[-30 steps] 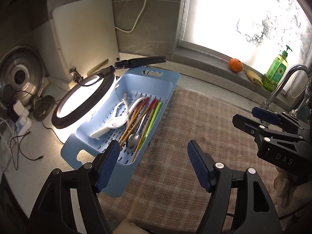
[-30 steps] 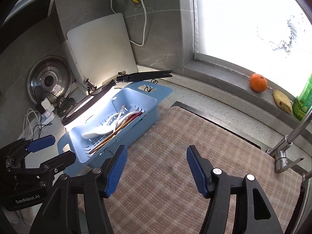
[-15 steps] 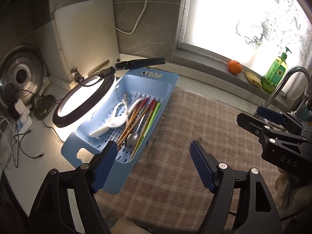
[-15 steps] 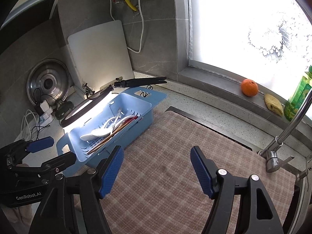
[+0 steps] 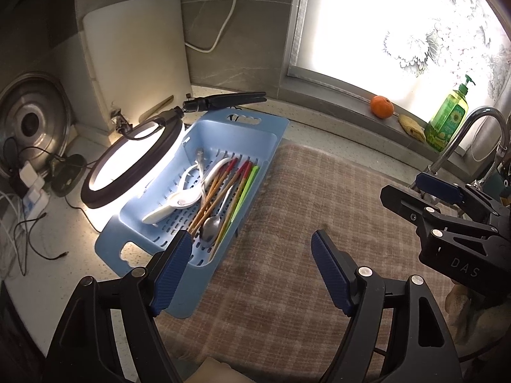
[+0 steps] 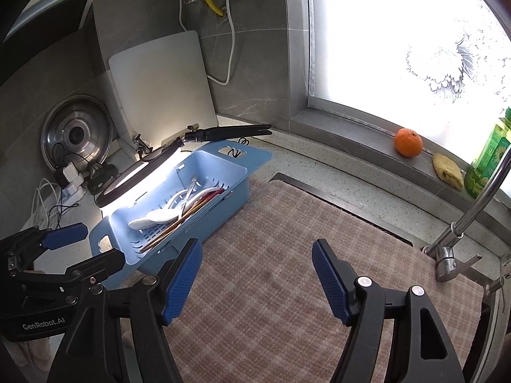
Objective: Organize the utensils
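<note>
Blue basket (image 5: pixel 255 127) holds one metal spoon (image 5: pixel 211 225).

Two handheld grippers of black plastic are seen. On the left gripper (image 5: pixel 252 268), broad angular arms end in ribbed blue pads (image 5: pixel 171 274), and round silver screw heads are set at the joints. The same build is shown by the right gripper (image 6: pixel 257 279). White lettering "GenRobot.AI" is printed on the left gripper's body in the right wrist view; "DAS" is printed on the right one's. A pale knit glove (image 5: pixel 460 303), possibly, is glimpsed beneath it.
</note>
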